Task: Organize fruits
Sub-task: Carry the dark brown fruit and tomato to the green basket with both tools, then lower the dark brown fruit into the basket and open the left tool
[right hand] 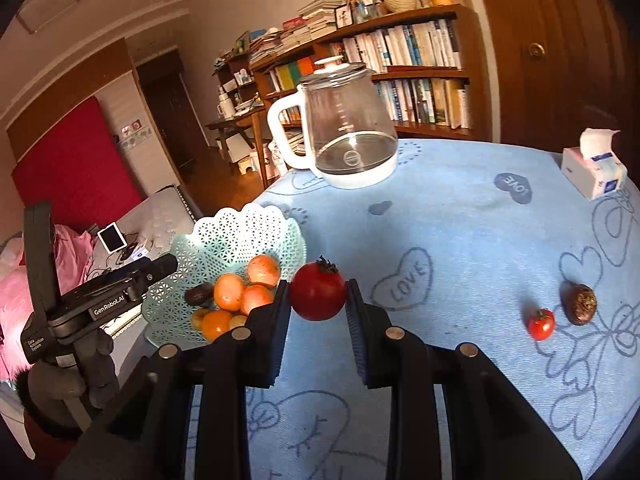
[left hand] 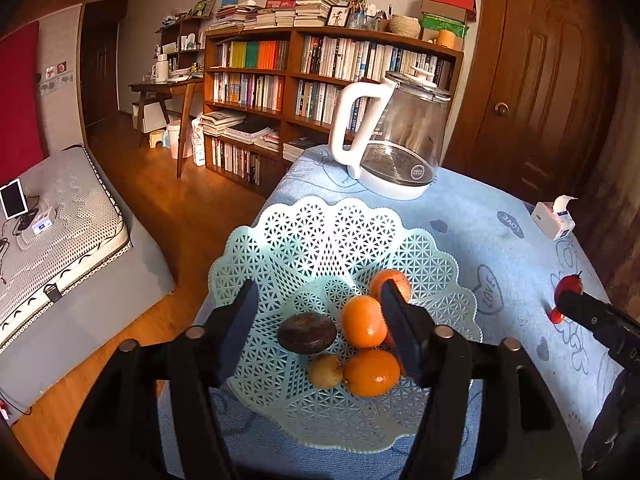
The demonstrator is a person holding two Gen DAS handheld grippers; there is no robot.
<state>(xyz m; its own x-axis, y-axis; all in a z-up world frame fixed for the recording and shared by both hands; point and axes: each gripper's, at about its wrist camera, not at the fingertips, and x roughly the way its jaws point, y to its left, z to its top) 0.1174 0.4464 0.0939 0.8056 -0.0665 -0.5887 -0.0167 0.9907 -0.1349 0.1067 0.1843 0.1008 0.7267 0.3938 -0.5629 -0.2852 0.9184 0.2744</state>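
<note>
A pale green lattice basket (left hand: pixel 320 228) holds several oranges (left hand: pixel 362 322), a dark brown fruit (left hand: pixel 307 332) and a small yellowish fruit (left hand: pixel 325 370). My left gripper (left hand: pixel 320 320) hovers open over them with nothing between its fingers. In the right wrist view my right gripper (right hand: pixel 318 304) is shut on a red tomato (right hand: pixel 318 292), held above the blue tablecloth just right of the basket (right hand: pixel 240 236). A smaller tomato (right hand: pixel 541 323) and a dark wrinkled fruit (right hand: pixel 581 304) lie on the cloth to the right. The left wrist view shows the held tomato (left hand: pixel 570 285) at the far right.
A glass kettle (right hand: pixel 344 136) with a white handle stands at the back of the table. A tissue box (right hand: pixel 596 168) sits at the far right edge. The basket lies near the table's left edge, with a bed (left hand: pixel 60 220) and wooden floor below. Bookshelves (left hand: pixel 320 64) stand behind.
</note>
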